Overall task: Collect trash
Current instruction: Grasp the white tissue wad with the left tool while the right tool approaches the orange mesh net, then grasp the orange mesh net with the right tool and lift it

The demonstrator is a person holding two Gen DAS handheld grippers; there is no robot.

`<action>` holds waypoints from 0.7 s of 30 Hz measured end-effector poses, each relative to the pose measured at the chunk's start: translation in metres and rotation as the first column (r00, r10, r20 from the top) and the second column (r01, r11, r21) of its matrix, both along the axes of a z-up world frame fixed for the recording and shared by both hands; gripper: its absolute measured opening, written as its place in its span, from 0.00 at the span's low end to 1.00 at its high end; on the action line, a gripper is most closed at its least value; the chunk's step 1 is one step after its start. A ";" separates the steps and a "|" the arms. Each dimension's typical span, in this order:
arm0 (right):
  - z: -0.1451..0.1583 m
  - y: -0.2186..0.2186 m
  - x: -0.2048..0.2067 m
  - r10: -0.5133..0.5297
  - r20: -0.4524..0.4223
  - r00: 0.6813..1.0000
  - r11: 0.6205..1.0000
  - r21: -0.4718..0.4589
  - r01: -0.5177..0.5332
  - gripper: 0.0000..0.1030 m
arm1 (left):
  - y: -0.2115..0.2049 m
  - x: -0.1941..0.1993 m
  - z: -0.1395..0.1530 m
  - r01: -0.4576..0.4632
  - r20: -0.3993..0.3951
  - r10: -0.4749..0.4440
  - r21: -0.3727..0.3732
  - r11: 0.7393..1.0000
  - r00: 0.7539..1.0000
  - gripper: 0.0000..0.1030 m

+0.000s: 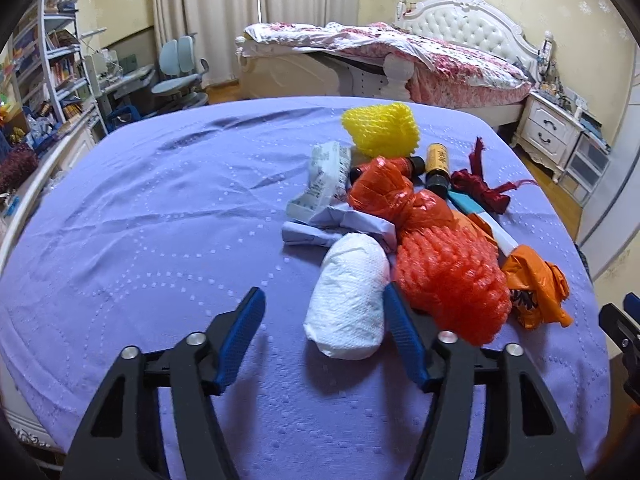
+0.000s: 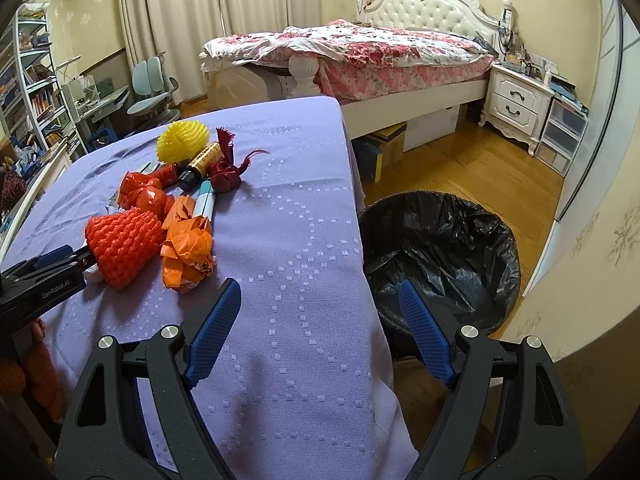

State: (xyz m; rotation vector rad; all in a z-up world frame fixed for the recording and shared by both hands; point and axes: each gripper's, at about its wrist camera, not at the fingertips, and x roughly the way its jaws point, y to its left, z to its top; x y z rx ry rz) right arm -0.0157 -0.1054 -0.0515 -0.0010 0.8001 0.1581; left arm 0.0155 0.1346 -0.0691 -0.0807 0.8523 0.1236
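I see the trash pile (image 1: 404,216) right of centre on the lilac-clothed tabletop (image 1: 140,220), the white tissue wad (image 1: 348,300) nearest. My left claw (image 1: 324,308) gapes around that wad, unclamped. My right claw (image 2: 320,300) hangs open and empty at the tabletop's edge, beside the black-lined bin (image 2: 440,256) on the wooden floor (image 2: 460,160). A bed (image 2: 380,52) fills the upper frame.

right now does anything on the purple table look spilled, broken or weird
Nothing spilled or broken. The trash sits in one heap on the table: two small bottles lie tipped on their sides, and the bin is empty.
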 end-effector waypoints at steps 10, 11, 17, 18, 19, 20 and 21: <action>0.001 0.010 -0.003 0.021 0.012 1.000 1.000 -0.014 -0.021 0.77 | -0.002 -0.014 0.007 0.046 0.029 -0.044 -0.047 0.998 0.999 0.35; 0.001 0.011 -0.004 0.023 0.014 1.000 1.000 -0.014 -0.023 0.77 | 0.000 -0.016 0.009 0.042 0.033 -0.041 -0.048 0.998 0.999 0.35; 0.012 0.031 -0.006 0.064 0.034 0.997 0.998 -0.013 -0.063 0.77 | 0.019 -0.028 0.015 0.004 0.043 -0.002 -0.056 0.998 0.999 0.35; 0.013 0.035 -0.007 0.072 0.034 0.997 0.997 -0.012 -0.071 0.77 | 0.022 -0.029 0.016 0.000 0.043 0.003 -0.052 0.999 0.999 0.35; 0.015 0.041 -0.007 0.086 0.035 0.996 0.996 -0.009 -0.086 0.77 | 0.025 -0.031 0.015 -0.007 0.043 0.009 -0.048 0.999 0.999 0.35; 0.017 0.047 -0.007 0.099 0.036 0.994 0.995 -0.010 -0.099 0.77 | 0.029 -0.033 0.015 -0.013 0.045 0.015 -0.045 0.999 0.999 0.35; 0.018 0.052 -0.008 0.108 0.039 0.993 0.994 -0.012 -0.108 0.77 | 0.032 -0.035 0.015 -0.022 0.046 0.024 -0.038 0.999 0.999 0.35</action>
